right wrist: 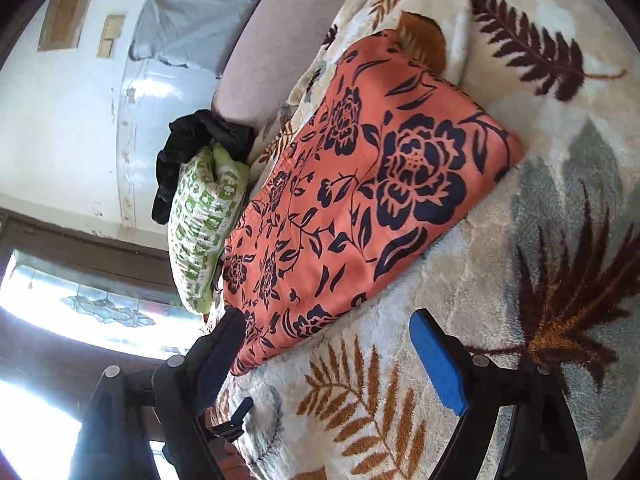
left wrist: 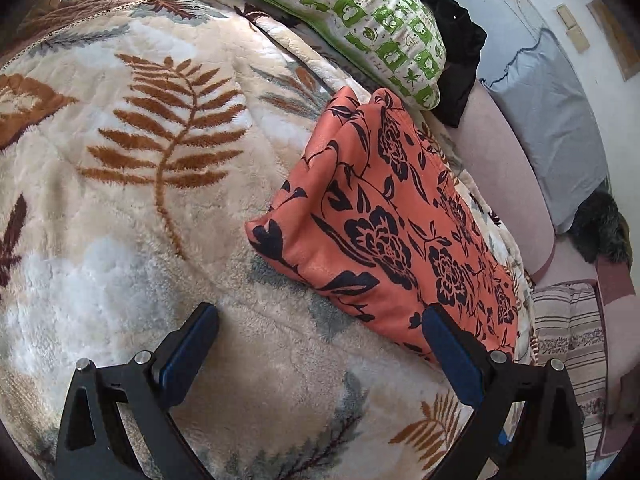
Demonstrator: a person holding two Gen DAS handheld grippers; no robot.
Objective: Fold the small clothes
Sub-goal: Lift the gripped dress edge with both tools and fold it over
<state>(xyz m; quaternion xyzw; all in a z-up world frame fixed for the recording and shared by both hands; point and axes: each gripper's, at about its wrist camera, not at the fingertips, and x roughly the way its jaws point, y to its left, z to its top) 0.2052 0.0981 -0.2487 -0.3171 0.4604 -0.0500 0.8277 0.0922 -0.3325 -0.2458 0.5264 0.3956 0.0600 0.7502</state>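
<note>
A folded orange garment with a black flower print [left wrist: 384,216] lies on a cream fleece blanket with leaf patterns [left wrist: 140,200]. My left gripper [left wrist: 320,312] is open just above the blanket, its right finger at the garment's near edge, nothing between the pads. In the right wrist view the same orange garment [right wrist: 360,184] lies ahead on the blanket [right wrist: 540,240]. My right gripper [right wrist: 324,316] stands open, its left finger beside the garment's near corner, and it holds nothing.
A green-and-white patterned bundle [left wrist: 360,20] and a black cloth [left wrist: 452,40] lie beyond the garment. A grey pillow [left wrist: 552,120] rests on a pink sheet [left wrist: 504,176] at the bed's side. A striped cloth [left wrist: 568,340] lies at the right. A window [right wrist: 80,300] shows beyond.
</note>
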